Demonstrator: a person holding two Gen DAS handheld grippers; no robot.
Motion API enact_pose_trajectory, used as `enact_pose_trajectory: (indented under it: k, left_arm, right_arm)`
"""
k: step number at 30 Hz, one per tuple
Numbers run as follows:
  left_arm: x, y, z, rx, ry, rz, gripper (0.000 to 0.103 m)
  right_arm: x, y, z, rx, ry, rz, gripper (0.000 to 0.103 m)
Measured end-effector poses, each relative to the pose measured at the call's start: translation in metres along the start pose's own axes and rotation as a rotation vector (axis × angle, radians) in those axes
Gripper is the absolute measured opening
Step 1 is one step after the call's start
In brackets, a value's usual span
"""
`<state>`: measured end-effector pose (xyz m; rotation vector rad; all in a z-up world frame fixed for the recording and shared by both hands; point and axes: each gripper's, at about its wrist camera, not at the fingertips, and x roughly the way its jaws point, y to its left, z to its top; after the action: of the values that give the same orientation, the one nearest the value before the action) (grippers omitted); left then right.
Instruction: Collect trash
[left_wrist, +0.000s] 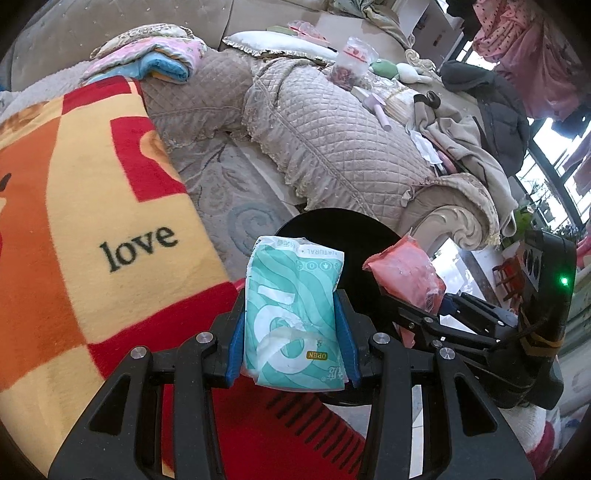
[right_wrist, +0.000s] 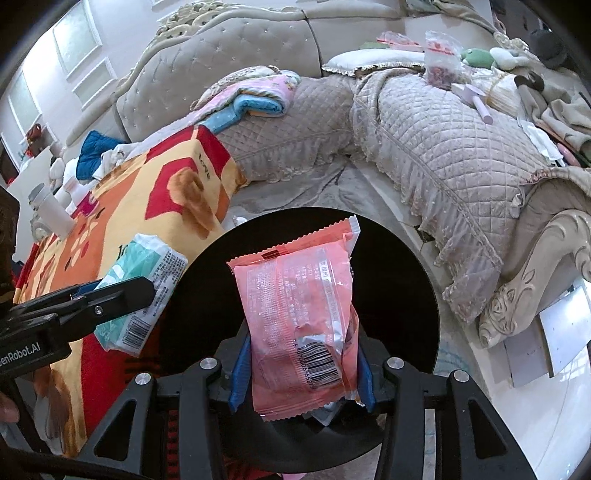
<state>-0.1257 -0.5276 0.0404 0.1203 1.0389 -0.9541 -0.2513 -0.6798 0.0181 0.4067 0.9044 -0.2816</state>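
Black bin (right_wrist: 399, 266) mostly behind wrapper (right_wrist: 299, 332).

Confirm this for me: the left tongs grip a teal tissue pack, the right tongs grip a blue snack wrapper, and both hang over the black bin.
One detail is off: the snack wrapper in the right tongs is pink, not blue, as the right wrist view shows. The rest stands: the left tongs grip the teal tissue pack, and both hang over the black bin.

Quilted sofa (left_wrist: 332, 147), "love" blanket (left_wrist: 92, 221)
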Motion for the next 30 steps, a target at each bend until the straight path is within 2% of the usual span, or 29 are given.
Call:
enact_pose_trajectory:
  k: [7, 12, 13, 14, 16, 19, 24, 27, 30]
  left_arm:
    - [0.002, -0.001, 0.001, 0.001, 0.002, -0.004, 0.041]
    - [0.003, -0.004, 0.003, -0.001, -0.006, -0.010, 0.041]
    - [0.003, -0.005, 0.004, -0.003, -0.010, -0.015, 0.041]
    - [0.003, -0.005, 0.004, -0.004, -0.012, -0.015, 0.041]
    - [0.003, -0.005, 0.005, -0.008, -0.013, -0.021, 0.043]
    - [0.002, -0.005, 0.004, -0.004, -0.013, -0.028, 0.046]
    - [-0.004, -0.004, 0.002, -0.007, -0.027, -0.052, 0.063]
    - [-0.009, -0.003, 0.000, -0.004, -0.029, -0.040, 0.065]
    - [-0.020, -0.002, -0.004, 0.008, -0.049, 0.006, 0.065]
  right_arm:
    - [0.004, -0.005, -0.002, 0.013, 0.008, -0.005, 0.045]
    - [0.003, -0.008, -0.003, 0.030, 0.004, -0.004, 0.050]
    - [0.003, -0.008, -0.003, 0.034, 0.004, -0.004, 0.054]
    - [0.003, -0.009, -0.002, 0.041, 0.003, -0.004, 0.064]
    - [0.001, -0.012, -0.002, 0.055, -0.003, 0.003, 0.075]
    - [-0.004, -0.013, -0.003, 0.070, -0.017, 0.012, 0.075]
    - [-0.013, -0.009, -0.006, 0.070, -0.032, 0.011, 0.075]
    - [-0.020, -0.004, -0.011, 0.067, -0.048, -0.005, 0.075]
    - [-0.031, 0.001, -0.015, 0.068, -0.074, -0.024, 0.075]
